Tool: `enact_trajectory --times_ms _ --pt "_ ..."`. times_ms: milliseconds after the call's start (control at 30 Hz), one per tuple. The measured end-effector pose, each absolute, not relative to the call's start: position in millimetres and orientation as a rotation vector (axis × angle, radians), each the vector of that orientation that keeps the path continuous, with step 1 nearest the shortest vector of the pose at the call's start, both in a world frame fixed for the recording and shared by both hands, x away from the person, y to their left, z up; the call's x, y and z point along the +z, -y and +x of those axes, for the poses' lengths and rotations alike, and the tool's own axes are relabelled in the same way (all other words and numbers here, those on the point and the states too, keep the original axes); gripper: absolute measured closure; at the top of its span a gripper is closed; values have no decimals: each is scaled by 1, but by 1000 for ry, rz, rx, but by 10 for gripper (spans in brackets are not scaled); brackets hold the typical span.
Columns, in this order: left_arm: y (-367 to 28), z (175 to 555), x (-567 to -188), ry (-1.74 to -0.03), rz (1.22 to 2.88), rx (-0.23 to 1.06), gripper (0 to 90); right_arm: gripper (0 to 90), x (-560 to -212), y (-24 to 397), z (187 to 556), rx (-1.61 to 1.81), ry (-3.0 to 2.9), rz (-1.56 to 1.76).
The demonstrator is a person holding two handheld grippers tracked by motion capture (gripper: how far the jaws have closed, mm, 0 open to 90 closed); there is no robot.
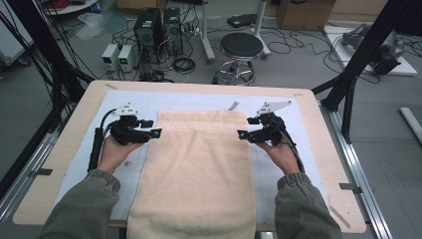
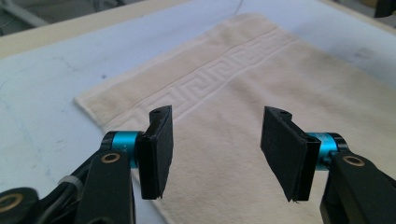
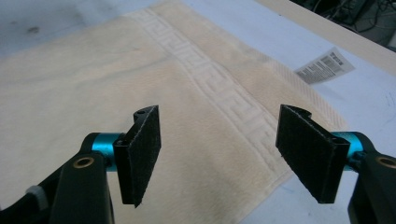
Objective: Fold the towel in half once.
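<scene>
Towel (image 1: 196, 169) lies flat on the table (image 1: 64, 149) between my claws. Left gripper (image 1: 155, 133) and right gripper (image 1: 242, 134) sit at its far corners, jaws apart, nothing clamped.

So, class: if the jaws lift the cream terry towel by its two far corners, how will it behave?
The cream terry towel lies flat and hangs limp over the table's near edge, so it will probably droop and sag between the grips. Its looped pile looks grippy, so it is unlikely to slip. Pushed, it would probably bunch rather than slide.

Wooden surface (image 1: 74, 149) under a pale blue mat (image 1: 119, 102).
A cream towel (image 1: 196, 174) lies flat on the mat, a barcode label (image 3: 325, 65) just beside it.
</scene>
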State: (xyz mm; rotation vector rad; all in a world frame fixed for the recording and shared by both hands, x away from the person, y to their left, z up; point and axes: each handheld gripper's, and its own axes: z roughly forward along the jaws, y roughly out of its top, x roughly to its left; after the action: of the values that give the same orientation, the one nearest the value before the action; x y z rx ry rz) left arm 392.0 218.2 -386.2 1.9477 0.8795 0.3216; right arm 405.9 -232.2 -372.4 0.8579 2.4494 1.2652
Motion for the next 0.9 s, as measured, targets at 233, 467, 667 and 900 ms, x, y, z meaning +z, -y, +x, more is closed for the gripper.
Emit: enact_trajectory --times_ms 233,467,667,900 --pt "-217 413 -412 -999 1974 361 452 349 -398 234 428 1183 -2439 948" --pt "-215 424 -428 -1065 1945 363 479 389 -419 236 444 1129 -2417 1067" --pt "-211 427 -438 -1120 1998 316 508 447 -434 233 450 1093 -2448 1146" --pt "-199 420 -438 -1084 2095 454 610 604 -439 229 443 1042 -2382 1173"
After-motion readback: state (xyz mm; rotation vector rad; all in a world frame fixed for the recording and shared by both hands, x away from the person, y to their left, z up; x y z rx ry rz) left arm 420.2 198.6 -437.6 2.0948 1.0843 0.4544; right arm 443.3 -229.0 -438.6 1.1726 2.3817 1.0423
